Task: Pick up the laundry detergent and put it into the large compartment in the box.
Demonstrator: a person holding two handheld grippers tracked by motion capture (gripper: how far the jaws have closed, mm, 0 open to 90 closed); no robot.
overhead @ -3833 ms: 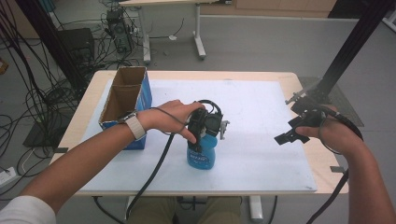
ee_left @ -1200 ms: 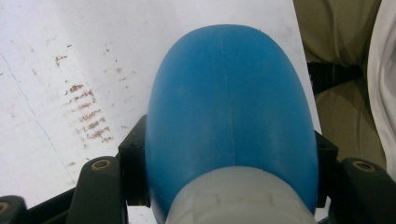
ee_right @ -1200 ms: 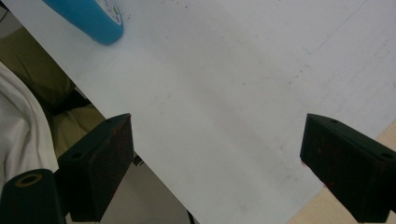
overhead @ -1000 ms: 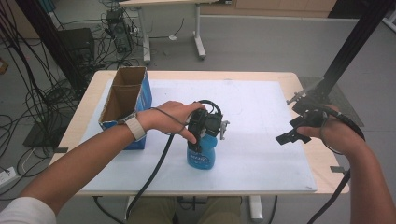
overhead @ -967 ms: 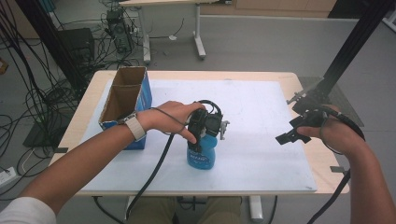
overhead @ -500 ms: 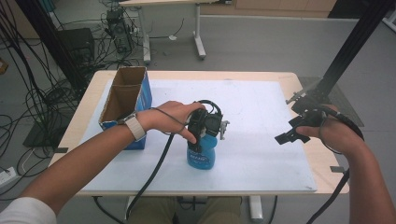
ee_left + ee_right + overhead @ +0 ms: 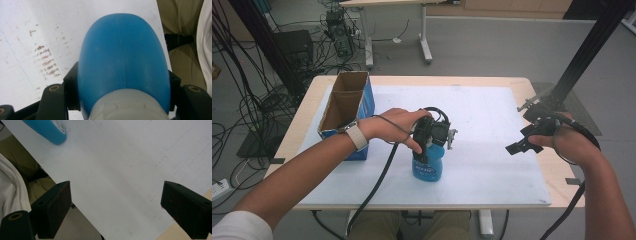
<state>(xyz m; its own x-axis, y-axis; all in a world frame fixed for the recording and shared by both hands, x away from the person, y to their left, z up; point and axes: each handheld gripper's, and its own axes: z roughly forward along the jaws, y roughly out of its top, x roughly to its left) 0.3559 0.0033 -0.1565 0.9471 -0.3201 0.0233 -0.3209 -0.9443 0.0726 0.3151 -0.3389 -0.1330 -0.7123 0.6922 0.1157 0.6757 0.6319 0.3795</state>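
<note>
Now the left gripper [image 7: 428, 145] pinches the blue bottle [image 7: 427, 164] near its top, the bottle standing upright on the white mat [image 7: 492, 125] at lower centre of the high view. Right of centre, the right gripper [image 7: 524, 140] hovers with jaws spread wide, holding nothing.

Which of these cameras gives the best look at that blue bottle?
The high view: it shows the whole blue bottle upright on the white mat, the left claw closed on its top. The left gripper view shows its shoulder close up; the right gripper view catches its base.
</note>
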